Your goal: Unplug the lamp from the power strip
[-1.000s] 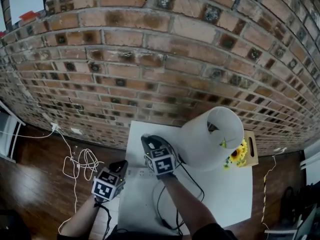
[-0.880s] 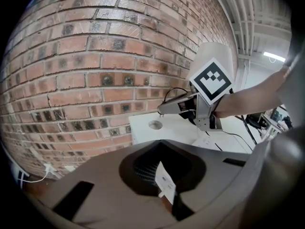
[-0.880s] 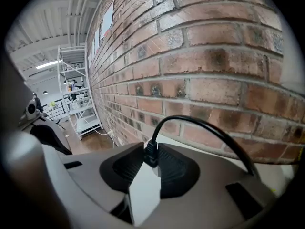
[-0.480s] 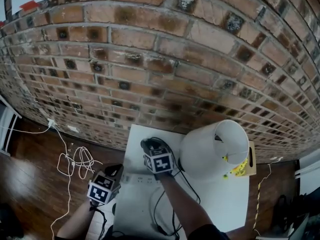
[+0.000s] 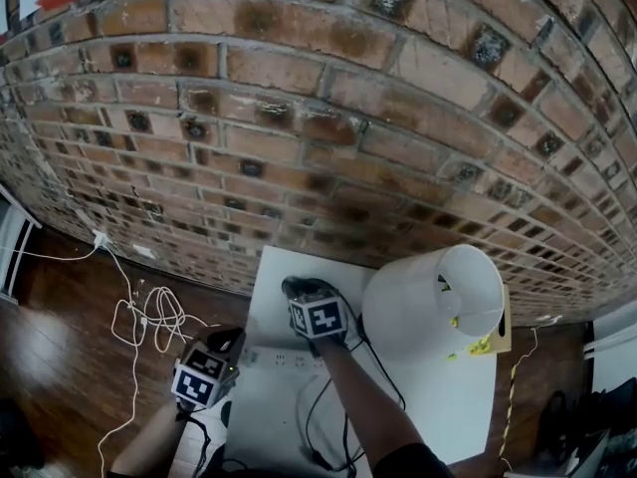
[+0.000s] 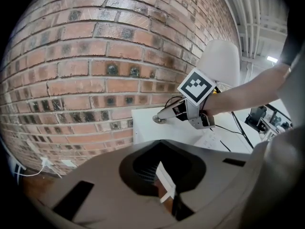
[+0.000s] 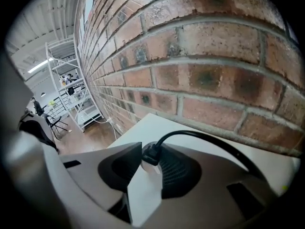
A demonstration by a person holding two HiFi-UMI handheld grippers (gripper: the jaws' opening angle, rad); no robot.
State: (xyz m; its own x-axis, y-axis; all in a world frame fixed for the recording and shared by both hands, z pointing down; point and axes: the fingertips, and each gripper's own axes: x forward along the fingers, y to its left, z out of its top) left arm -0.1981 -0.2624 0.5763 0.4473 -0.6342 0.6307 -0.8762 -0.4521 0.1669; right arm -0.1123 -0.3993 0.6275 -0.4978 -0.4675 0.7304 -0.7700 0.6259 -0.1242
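As jaws part round plug (image 7: 150, 154), right tool (image 7: 152, 150) — nose-down.

Soft even light, no hard shadows, only visible source a white ceiling strip light (image 7: 40, 66) far left of the right gripper (image 7: 151, 161); heavy fisheye bends the red-brown brick wall (image 5: 299, 137) ahead of it, black vignette rings both gripper views, its own grey body blurs up close, white cylindrical lamp shade (image 5: 423, 317) to its right is the brightest patch.
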